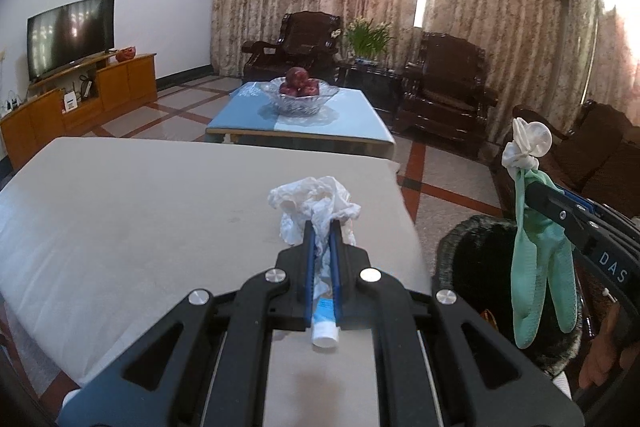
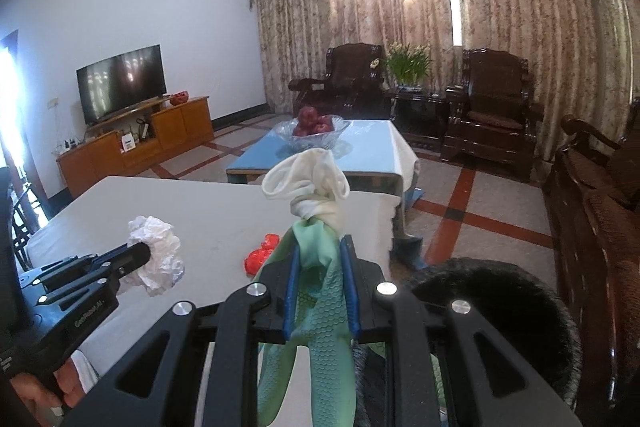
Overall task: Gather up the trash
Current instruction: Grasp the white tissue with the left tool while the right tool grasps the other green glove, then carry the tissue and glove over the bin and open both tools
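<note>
while the left hand-held gripper (image 1: 321,227) hangs low over the near right part of the desk (image 1: 140,195), its blue-padded fingers sit narrow, pinched on a crumpled white plastic bag (image 1: 316,203) and on a small white tube with a blue label (image 1: 324,315) that lies between them, cap pointing back toward the camera. the bag bulges out past the fingertips and touches the beige desk top; in the right wrist view the same bag (image 2: 158,255) shows as a white wad at the tip of that gripper (image 2: 140,255)

the right hand-held gripper (image 2: 322,247) is closed on a green rubber glove (image 2: 324,347), knotted near the top with its white cuff (image 2: 308,175) standing up above the fingers and the glove's fingers dangling below. from the left wrist view the glove (image 1: 540,275) hangs off the desk's right edge, above a dark fuzzy-rimmed bin (image 1: 472,267) on the floor, apart from its opening. the same bin (image 2: 500,303) sits just right of and below the gripper in the right wrist view

a red crumpled scrap (image 2: 260,257) lies on the desk between the two grippers, near the right edge. beyond, a blue-topped coffee table (image 1: 248,115) carries a glass bowl of red fruit (image 1: 298,93)
</note>
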Demonstrator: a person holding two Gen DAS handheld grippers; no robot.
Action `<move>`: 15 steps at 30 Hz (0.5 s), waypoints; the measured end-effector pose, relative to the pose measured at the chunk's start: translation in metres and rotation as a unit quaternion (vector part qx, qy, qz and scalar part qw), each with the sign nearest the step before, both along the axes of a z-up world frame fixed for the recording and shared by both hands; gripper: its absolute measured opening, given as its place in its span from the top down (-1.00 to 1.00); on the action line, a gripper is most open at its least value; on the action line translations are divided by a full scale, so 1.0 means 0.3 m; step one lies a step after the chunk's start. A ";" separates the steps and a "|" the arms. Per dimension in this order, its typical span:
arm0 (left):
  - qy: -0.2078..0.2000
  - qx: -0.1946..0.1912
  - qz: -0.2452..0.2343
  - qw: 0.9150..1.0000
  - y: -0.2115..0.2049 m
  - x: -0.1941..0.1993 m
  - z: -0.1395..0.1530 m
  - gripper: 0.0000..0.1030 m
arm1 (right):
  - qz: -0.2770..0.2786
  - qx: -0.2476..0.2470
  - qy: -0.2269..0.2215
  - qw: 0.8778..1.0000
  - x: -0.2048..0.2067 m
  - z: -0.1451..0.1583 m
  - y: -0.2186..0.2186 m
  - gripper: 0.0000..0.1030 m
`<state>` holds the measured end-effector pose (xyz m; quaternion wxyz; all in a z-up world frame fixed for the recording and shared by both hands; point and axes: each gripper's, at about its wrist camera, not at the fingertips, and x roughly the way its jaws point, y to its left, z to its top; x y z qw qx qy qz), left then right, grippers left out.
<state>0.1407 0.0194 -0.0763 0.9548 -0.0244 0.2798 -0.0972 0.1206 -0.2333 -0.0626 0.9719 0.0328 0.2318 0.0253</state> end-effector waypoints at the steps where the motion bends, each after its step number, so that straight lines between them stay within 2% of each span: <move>1: -0.003 0.000 -0.003 1.000 -0.013 -0.013 0.008 0.88 | -0.003 -0.001 -0.002 1.000 -0.013 0.007 -0.009 0.61; 15: -0.023 0.002 -0.060 0.998 -0.217 -0.119 0.041 0.88 | -0.056 -0.008 -0.020 0.998 -0.168 0.042 -0.155 0.61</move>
